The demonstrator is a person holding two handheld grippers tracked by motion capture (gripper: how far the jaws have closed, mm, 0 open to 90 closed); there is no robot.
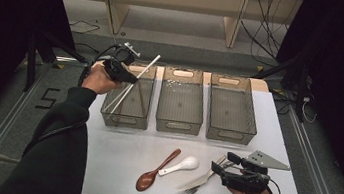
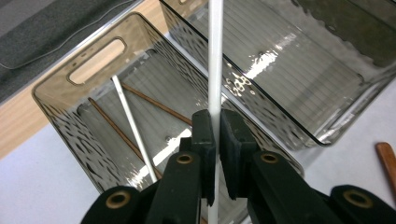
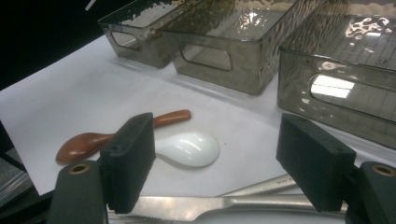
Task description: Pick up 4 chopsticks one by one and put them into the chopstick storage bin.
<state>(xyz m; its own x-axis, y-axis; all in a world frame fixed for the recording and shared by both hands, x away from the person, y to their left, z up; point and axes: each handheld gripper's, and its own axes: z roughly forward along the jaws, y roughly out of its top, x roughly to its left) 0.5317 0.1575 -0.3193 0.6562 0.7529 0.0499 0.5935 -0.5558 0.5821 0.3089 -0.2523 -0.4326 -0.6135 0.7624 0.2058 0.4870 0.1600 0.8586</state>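
Over the left bin (image 1: 127, 102), the left gripper (image 1: 129, 78) pinches a white chopstick (image 1: 138, 81), tilted, above the chopsticks already inside. I'd say sorting is under way; releasing it there comes next. On the worktop (image 1: 112, 149), the right gripper (image 1: 219, 165) stands wide over the knife (image 3: 196, 206).

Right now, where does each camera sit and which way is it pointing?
High view: above the table's near side, facing forward and down on three smoky plastic bins; both forearms and hands show.
Left gripper view: on the left gripper, looking into the leftmost bin; jaws clamp a white chopstick.
Right gripper view: on the right gripper, low, facing the bins; open jaws.
Shared: the high and right gripper views both show the white ceramic spoon.
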